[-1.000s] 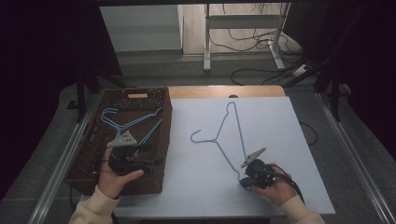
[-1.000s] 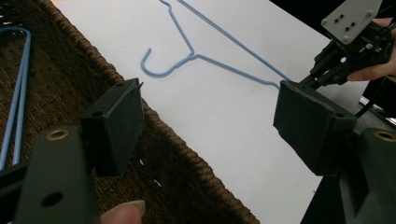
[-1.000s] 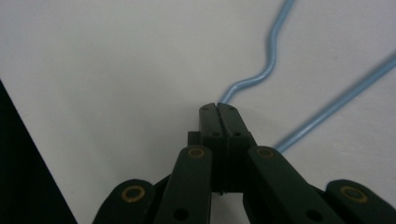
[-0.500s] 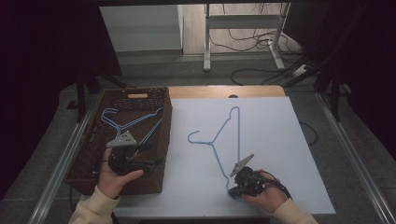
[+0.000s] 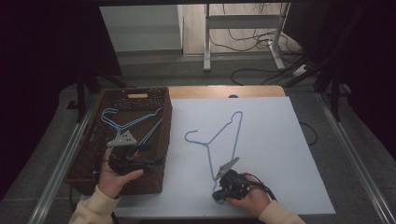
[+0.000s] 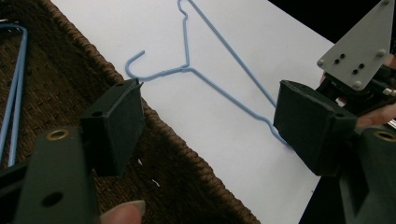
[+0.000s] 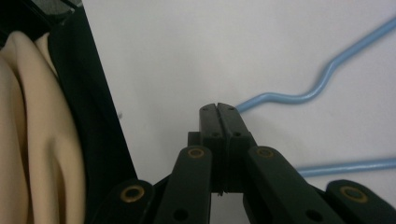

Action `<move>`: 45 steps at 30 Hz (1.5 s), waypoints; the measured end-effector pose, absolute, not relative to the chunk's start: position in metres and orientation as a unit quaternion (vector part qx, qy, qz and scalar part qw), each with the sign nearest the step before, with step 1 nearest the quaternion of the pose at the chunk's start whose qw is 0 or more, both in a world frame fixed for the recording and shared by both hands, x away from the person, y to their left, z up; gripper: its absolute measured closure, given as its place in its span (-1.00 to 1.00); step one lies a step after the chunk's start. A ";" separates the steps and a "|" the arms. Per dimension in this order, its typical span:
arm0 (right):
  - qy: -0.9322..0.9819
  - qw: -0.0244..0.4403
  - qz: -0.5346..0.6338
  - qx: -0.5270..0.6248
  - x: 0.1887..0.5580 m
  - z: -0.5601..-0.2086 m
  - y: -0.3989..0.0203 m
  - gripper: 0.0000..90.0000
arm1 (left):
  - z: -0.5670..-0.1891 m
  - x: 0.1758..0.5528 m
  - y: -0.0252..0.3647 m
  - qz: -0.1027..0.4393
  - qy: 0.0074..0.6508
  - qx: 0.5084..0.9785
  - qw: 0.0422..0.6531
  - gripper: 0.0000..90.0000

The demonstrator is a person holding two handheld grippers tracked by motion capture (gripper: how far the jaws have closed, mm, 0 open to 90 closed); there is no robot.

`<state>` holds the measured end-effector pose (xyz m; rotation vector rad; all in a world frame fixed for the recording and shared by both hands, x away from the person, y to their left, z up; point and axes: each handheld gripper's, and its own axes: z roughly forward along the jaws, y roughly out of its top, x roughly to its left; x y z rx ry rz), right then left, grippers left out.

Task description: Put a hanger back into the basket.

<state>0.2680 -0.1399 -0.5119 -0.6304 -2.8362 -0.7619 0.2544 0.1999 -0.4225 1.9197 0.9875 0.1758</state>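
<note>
A blue wire hanger (image 5: 225, 132) lies on the white table top (image 5: 280, 140), its hook toward the basket. My right gripper (image 5: 216, 191) sits near the table's front edge, shut on the hanger's lower corner. In the right gripper view the wire (image 7: 280, 98) comes out of the closed jaw tips (image 7: 218, 112). My left gripper (image 5: 147, 157) hangs open over the brown wicker basket (image 5: 161, 140) with nothing between its jaws. In the left gripper view, its jaws (image 6: 208, 128) frame the hanger (image 6: 210, 84) beyond the basket rim (image 6: 187, 154).
Two or more blue hangers (image 5: 126, 122) lie in the basket (image 6: 60, 84). The right gripper's grey plate (image 6: 359, 46) shows at the far right of the left gripper view. Metal rails run along both table sides. A cream sleeve (image 7: 28, 140) lies left of the right jaws.
My right gripper has moved left and a little toward the front edge, dragging the hanger's lower corner so the hanger swung round. The left gripper has stayed still over the basket.
</note>
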 end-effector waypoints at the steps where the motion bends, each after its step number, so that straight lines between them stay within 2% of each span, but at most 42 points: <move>1: -0.942 0.068 -0.255 -0.209 0.268 -0.512 -0.137 1.00 | -0.422 0.254 0.200 0.072 0.403 0.783 0.469 -0.45; 8: -0.939 0.063 -0.269 -0.205 0.269 -0.514 -0.127 1.00 | -0.424 0.255 0.200 0.071 0.403 0.784 0.467 -0.45; 12: -0.931 0.042 -0.287 -0.220 0.279 -0.506 -0.137 1.00 | -0.423 0.254 0.201 0.072 0.403 0.783 0.469 -0.45; 20: -0.890 -0.053 -0.316 -0.325 0.355 -0.488 -0.174 1.00 | -0.421 0.254 0.202 0.075 0.403 0.782 0.470 -0.45; 25: -0.876 -0.082 -0.309 -0.360 0.395 -0.494 -0.175 1.00 | -0.421 0.254 0.202 0.075 0.402 0.782 0.471 -0.45; 30: -0.870 -0.102 -0.294 -0.383 0.419 -0.502 -0.178 1.00 | -0.421 0.253 0.203 0.076 0.403 0.782 0.470 -0.45; 37: -0.870 -0.099 -0.280 -0.393 0.426 -0.511 -0.184 1.00 | -0.422 0.252 0.202 0.076 0.402 0.783 0.468 -0.45; 45: -0.873 -0.123 -0.245 -0.403 0.414 -0.506 -0.196 1.00 | -0.421 0.251 0.200 0.075 0.399 0.785 0.467 -0.46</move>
